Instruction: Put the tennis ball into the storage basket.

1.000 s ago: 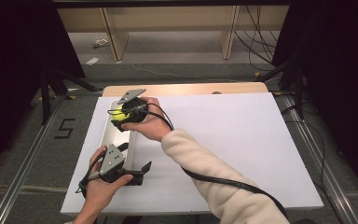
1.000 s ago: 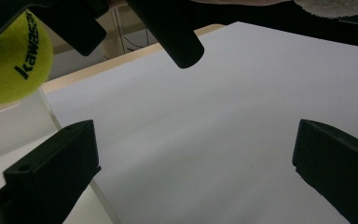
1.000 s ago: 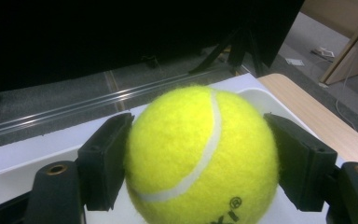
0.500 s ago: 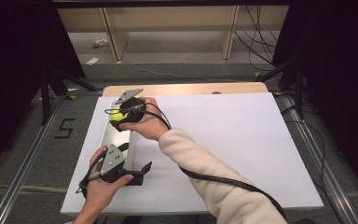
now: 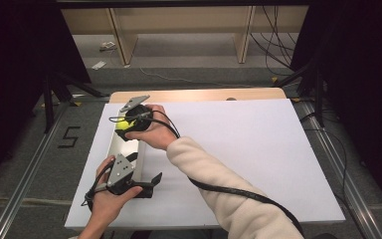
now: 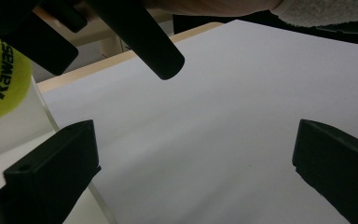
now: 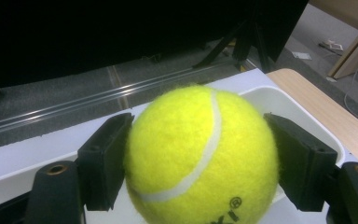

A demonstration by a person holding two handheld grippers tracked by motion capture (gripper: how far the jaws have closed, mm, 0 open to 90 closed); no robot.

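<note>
**Between the right jaws: one tennis ball, over a white tray**

Between the jaws of the right gripper (image 7: 200,158), a yellow tennis ball (image 7: 200,154) is sitting clamped, one black pad pressing on each flank at about its widest girth. Item is looking light, felt-covered and springy; the nap is giving good friction, so a modest squeeze across the middle should be holding it, while a grip off-centre would likely be letting it squirt out. Not fragile. Ball is hanging just above the far end of a long white tray (image 5: 129,149), which is lying along the left edge of the white desk (image 5: 258,164). Left gripper (image 5: 146,183) is waiting at the tray's near end, jaws standing wide and holding nothing.
</note>
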